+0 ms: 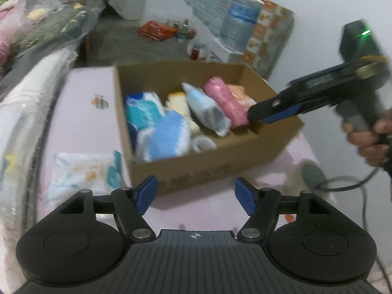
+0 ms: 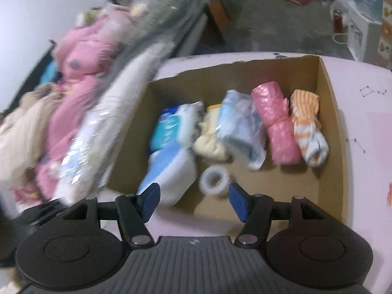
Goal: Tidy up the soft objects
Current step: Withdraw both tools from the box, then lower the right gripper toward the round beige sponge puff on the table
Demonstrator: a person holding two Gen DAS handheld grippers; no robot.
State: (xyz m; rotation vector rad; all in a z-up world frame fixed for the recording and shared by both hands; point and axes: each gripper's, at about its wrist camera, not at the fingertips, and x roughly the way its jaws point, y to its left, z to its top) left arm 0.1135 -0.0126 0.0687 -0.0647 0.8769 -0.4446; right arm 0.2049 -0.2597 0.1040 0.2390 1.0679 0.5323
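Note:
An open cardboard box (image 1: 196,171) (image 2: 330,122) stands on the pink table. Inside lie a blue tissue pack (image 1: 142,112) (image 2: 171,125), a blue-and-white knitted piece (image 1: 166,137) (image 2: 169,169), a yellow cloth (image 1: 178,103) (image 2: 209,139), a pale blue packet (image 1: 205,107) (image 2: 242,127), a pink roll (image 1: 225,100) (image 2: 276,122), an orange striped cloth (image 2: 307,127) and a white tape roll (image 1: 203,144) (image 2: 214,181). My left gripper (image 1: 196,194) hangs open and empty before the box's front wall. My right gripper (image 2: 193,202) (image 1: 253,117) is open and empty above the box's near edge.
A flat printed white packet (image 1: 80,174) lies on the table left of the box. A cream and grey soft item (image 1: 308,178) and a cable (image 1: 348,181) lie to the right. Wrapped bedding (image 2: 103,132) and pink plush (image 2: 80,56) pile up along the left. A person sits far behind.

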